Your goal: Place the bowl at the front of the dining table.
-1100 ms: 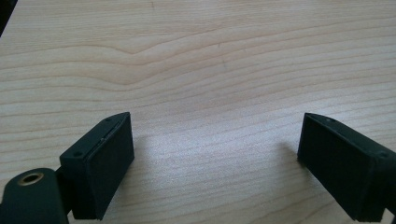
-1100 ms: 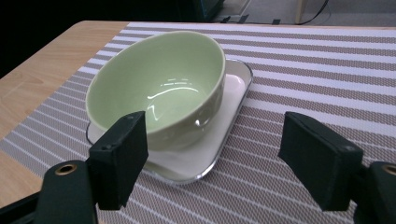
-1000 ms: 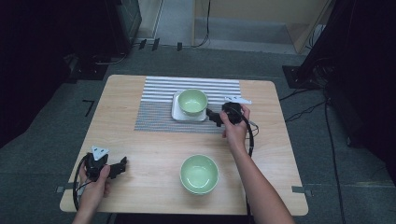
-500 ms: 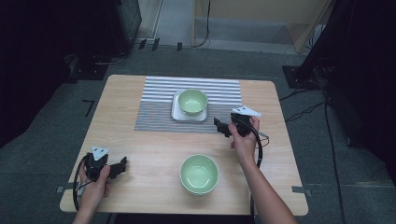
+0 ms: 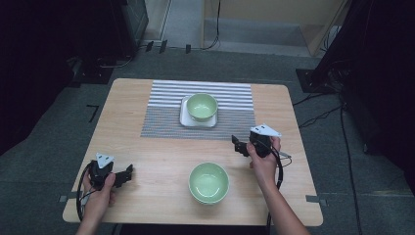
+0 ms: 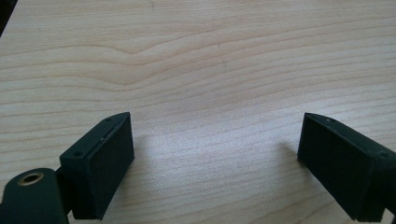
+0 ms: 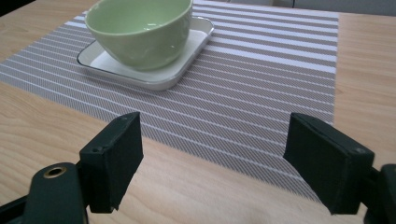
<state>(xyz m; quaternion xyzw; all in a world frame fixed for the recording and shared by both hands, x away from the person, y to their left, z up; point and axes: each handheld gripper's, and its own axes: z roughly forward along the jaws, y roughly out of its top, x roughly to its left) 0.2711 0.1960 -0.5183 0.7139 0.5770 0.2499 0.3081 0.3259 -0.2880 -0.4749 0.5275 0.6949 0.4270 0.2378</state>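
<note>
A pale green bowl point(image 5: 202, 106) point(image 7: 140, 29) sits on a white square plate point(image 5: 185, 119) point(image 7: 154, 74) on the striped placemat point(image 5: 161, 122) point(image 7: 261, 88). A second green bowl point(image 5: 209, 182) stands on bare wood near the front edge. My right gripper point(image 5: 237, 145) point(image 7: 212, 161) is open and empty, held just off the mat's near right corner, pointing toward the plated bowl. My left gripper point(image 5: 126, 175) point(image 6: 215, 163) rests open at the front left over bare wood, with nothing between its jaws.
The wooden table point(image 5: 137, 147) has dark floor around it. Cables point(image 5: 323, 115) run on the floor at the right, and dark equipment stands at the back left.
My right gripper has drawn back from beside the plated bowl toward the near right, off the mat. The left gripper has stayed put.
</note>
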